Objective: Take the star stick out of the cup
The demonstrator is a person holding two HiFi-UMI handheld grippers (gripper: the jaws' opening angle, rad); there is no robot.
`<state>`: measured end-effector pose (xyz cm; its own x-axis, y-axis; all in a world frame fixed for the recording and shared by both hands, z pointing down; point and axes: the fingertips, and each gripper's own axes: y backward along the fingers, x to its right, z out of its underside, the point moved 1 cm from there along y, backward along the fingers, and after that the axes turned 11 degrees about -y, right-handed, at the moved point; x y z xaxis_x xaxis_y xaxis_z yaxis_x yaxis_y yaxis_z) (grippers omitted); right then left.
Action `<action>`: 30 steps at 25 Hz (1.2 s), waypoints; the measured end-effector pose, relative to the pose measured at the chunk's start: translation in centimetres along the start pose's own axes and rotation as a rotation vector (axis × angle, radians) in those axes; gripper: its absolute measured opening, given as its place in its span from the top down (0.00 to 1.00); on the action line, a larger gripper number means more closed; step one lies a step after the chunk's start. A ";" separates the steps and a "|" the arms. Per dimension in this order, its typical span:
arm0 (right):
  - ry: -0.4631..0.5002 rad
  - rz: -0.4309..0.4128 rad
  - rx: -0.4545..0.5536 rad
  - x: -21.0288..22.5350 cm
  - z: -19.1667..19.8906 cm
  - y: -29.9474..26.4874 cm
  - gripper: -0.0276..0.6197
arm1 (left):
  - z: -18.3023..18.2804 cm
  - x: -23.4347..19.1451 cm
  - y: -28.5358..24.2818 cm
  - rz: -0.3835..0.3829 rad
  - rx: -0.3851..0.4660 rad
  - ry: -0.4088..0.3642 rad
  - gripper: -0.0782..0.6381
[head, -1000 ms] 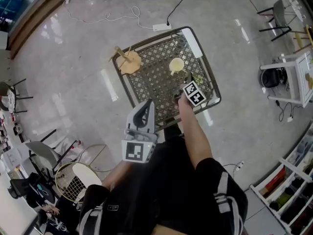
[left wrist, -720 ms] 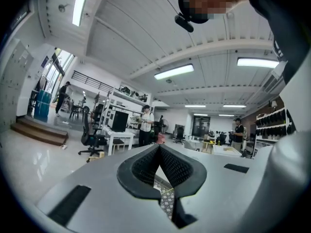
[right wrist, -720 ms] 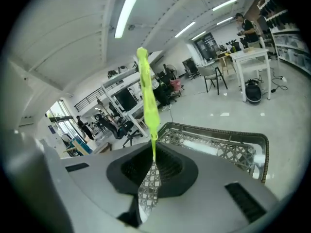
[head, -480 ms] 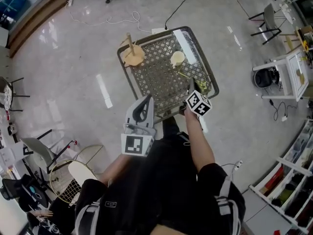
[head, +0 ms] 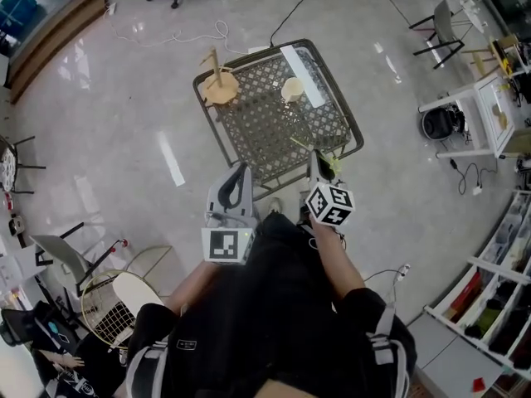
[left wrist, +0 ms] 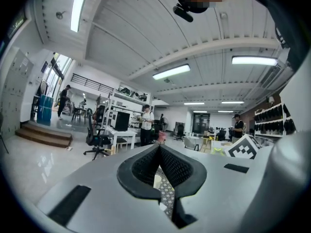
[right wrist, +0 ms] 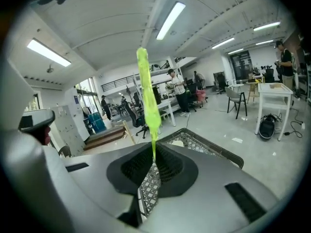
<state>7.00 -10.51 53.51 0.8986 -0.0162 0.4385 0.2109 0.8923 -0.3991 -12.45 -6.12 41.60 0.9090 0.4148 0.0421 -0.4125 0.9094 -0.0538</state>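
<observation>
Head view: cream cup (head: 291,89) on lattice table (head: 257,131). Only its own view shows my right gripper (right wrist: 152,152) pinching the thin lime star stick (right wrist: 147,91); left gripper (left wrist: 159,154) closed, empty.

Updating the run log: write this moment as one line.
right hand-held gripper: shut on stick | stick: out of cup | left hand-held gripper: shut, empty | cup: on table

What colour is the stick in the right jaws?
The stick is bright lime green, clearest in the right gripper view.
</observation>
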 end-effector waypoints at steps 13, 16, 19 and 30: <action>0.176 -0.126 0.011 -3.9 -1.3 8.5 0.92 | 0.8 3.6 0.4 0.005 -0.026 -0.026 0.87; 0.182 -0.134 0.021 -3.7 -1.6 9.2 0.92 | 0.7 4.1 0.2 0.008 -0.017 -0.046 0.87; 0.186 -0.147 0.018 -3.6 -1.5 9.5 0.92 | 0.5 4.7 -0.1 0.014 -0.001 -0.047 0.87; 0.172 -0.173 0.016 -3.3 -1.5 10.3 0.92 | 0.7 5.9 0.3 0.019 -0.009 -0.045 0.87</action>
<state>6.77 -1.97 46.72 0.9022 -0.2446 0.3553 0.3625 0.8764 -0.3170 -7.23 -3.39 42.56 0.8974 0.4329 0.0854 -0.4287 0.9012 -0.0639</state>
